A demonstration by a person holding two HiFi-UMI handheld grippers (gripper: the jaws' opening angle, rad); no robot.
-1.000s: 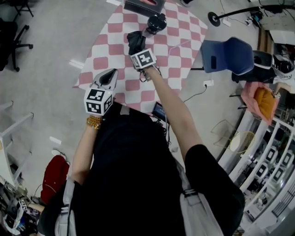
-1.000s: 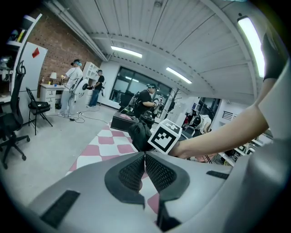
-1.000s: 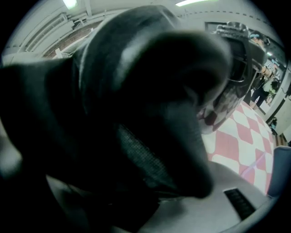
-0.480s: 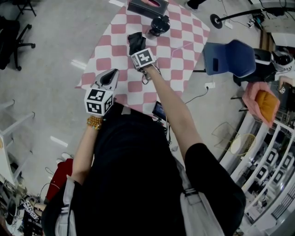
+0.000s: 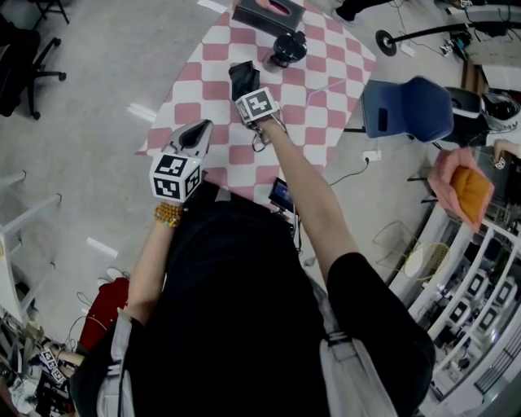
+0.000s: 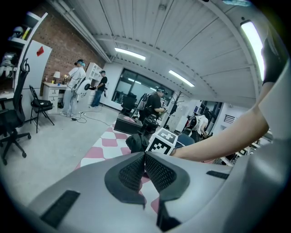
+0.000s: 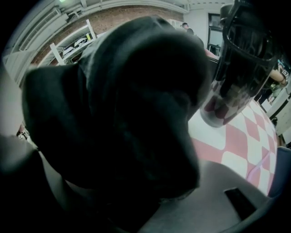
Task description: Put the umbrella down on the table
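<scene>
**Head view, with both gripper views.** The table [image 5: 213,88], covered in a pink-and-white checked cloth, lies at the far side of the scene. The person stands at its near edge and looks steeply down.

**(a)** The right gripper [image 5: 251,96] reaches out over the middle of the table and points steeply downward. A folded black umbrella [image 5: 243,78] sits between its jaws. In the right gripper view the dark fabric of the umbrella [image 7: 127,113] fills most of the frame. The jaws stand wide and appear clamped on its bulk, though the fabric hides the pads themselves. The umbrella is low over the cloth; whether its far end touches the cloth cannot be told.

**(b)** The left gripper [image 5: 198,130] is over the near left part of the table, well apart from the umbrella. Its ribbed pads [image 6: 157,170] are closed together with nothing between them.

**(c)** A dark lidded tumbler [image 5: 289,47] stands upright on the cloth, just beyond and to the right of the umbrella. It shows close behind the fabric in the right gripper view [image 7: 241,63].

**(d)** A dark box [image 5: 269,11] with a pink top rests at the far edge of the table.

**(e)** A blue chair [image 5: 407,107] stands on the floor to the right of the table.
</scene>
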